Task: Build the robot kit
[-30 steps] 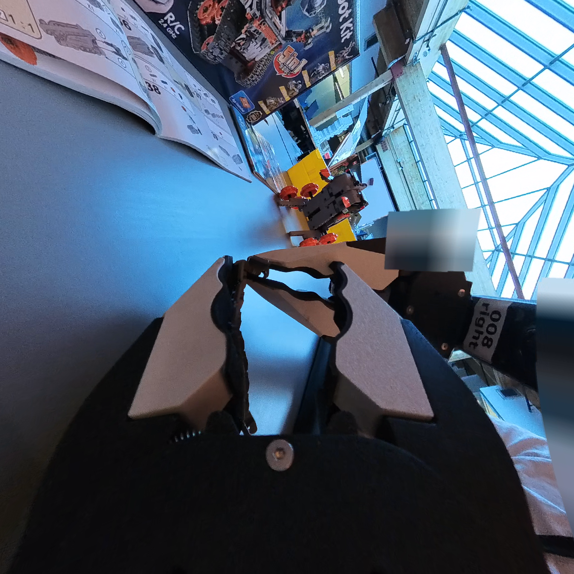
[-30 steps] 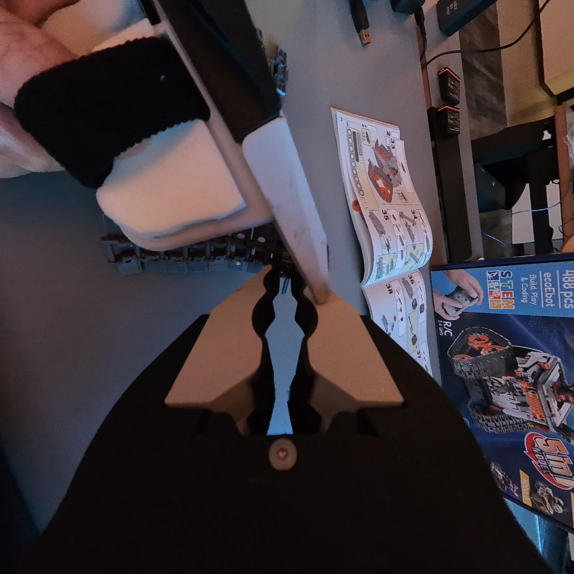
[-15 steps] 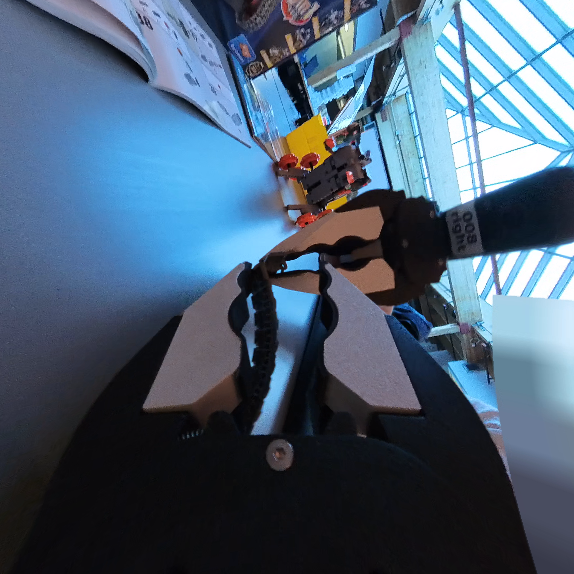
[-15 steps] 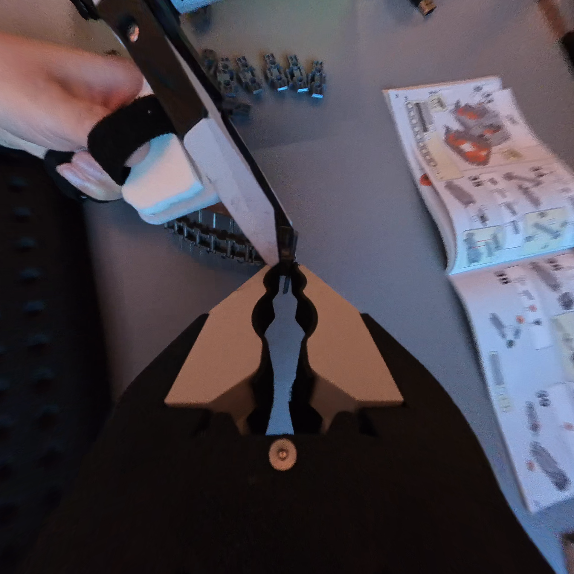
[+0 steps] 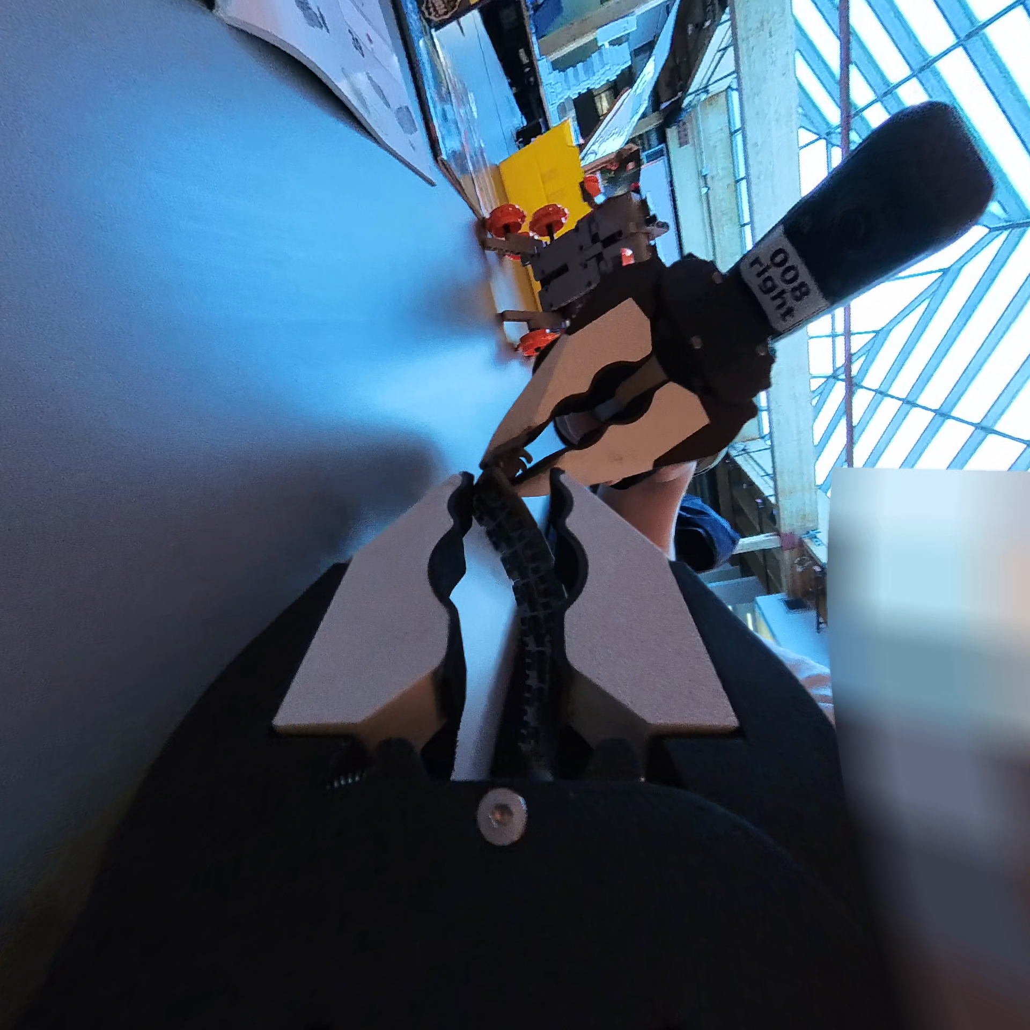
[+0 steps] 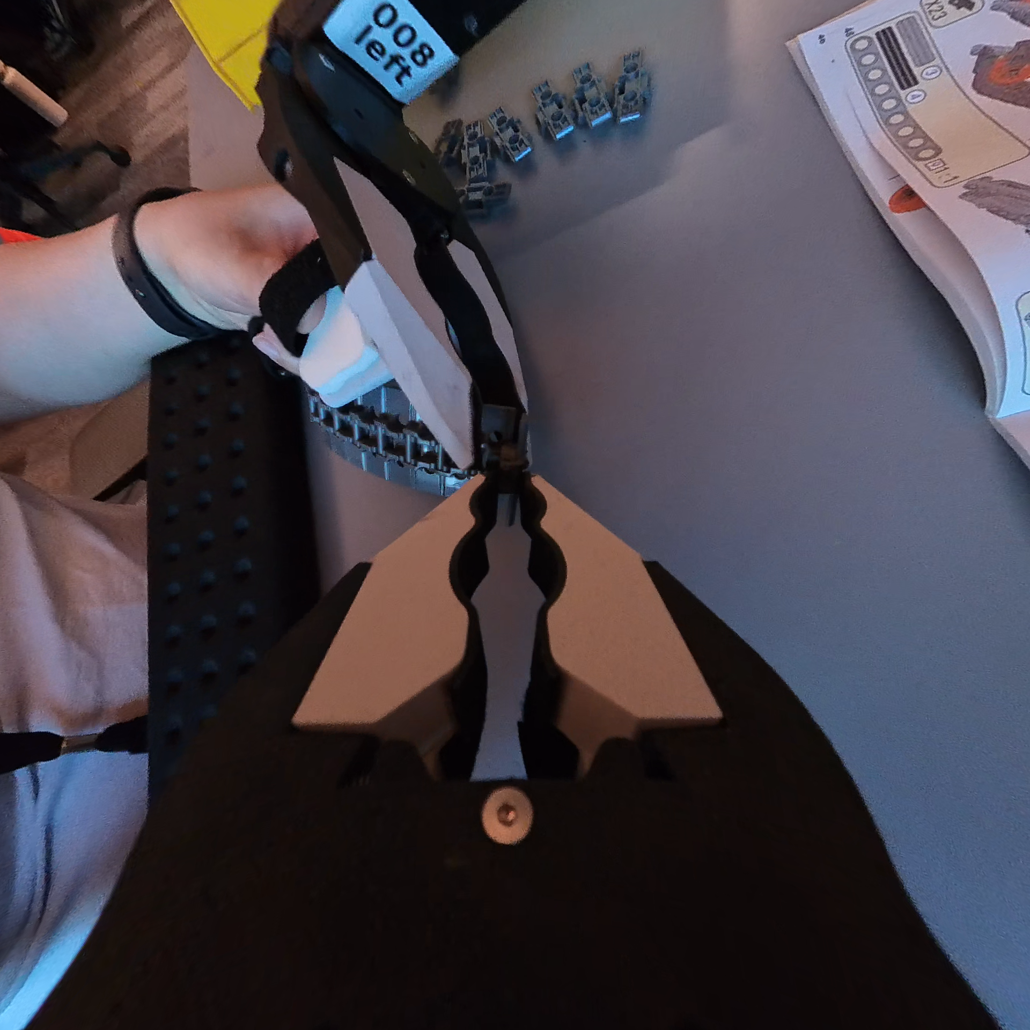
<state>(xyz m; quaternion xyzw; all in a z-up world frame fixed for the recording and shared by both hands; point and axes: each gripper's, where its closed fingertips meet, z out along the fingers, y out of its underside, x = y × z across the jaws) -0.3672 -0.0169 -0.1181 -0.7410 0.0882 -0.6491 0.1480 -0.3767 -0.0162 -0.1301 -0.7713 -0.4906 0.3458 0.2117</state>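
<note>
My left gripper (image 5: 510,479) is closed around the end of a black track chain (image 5: 524,568), which runs back between its fingers along the right finger. In the right wrist view the left gripper (image 6: 499,446) points down, and the rest of the chain (image 6: 384,440) lies on the grey table (image 6: 724,390) behind it. My right gripper (image 6: 507,487) is shut on a small dark track link (image 6: 508,504) held tip to tip against the chain's end. It shows in the left wrist view (image 5: 501,462), slanting in from the upper right.
Several loose grey track links (image 6: 585,106) lie at the back. An open instruction booklet (image 6: 919,167) is at the right. A partly built model with orange wheels (image 5: 579,262) and a yellow box (image 5: 540,167) stand farther off. A person's hand (image 6: 223,251) holds the left gripper. Less than 4 cm separates the two grippers' tips.
The left jaws have narrowed and the chain has shifted from the left finger to the right one. The right gripper has swung up to a steeper angle, its tips still at the chain's end.
</note>
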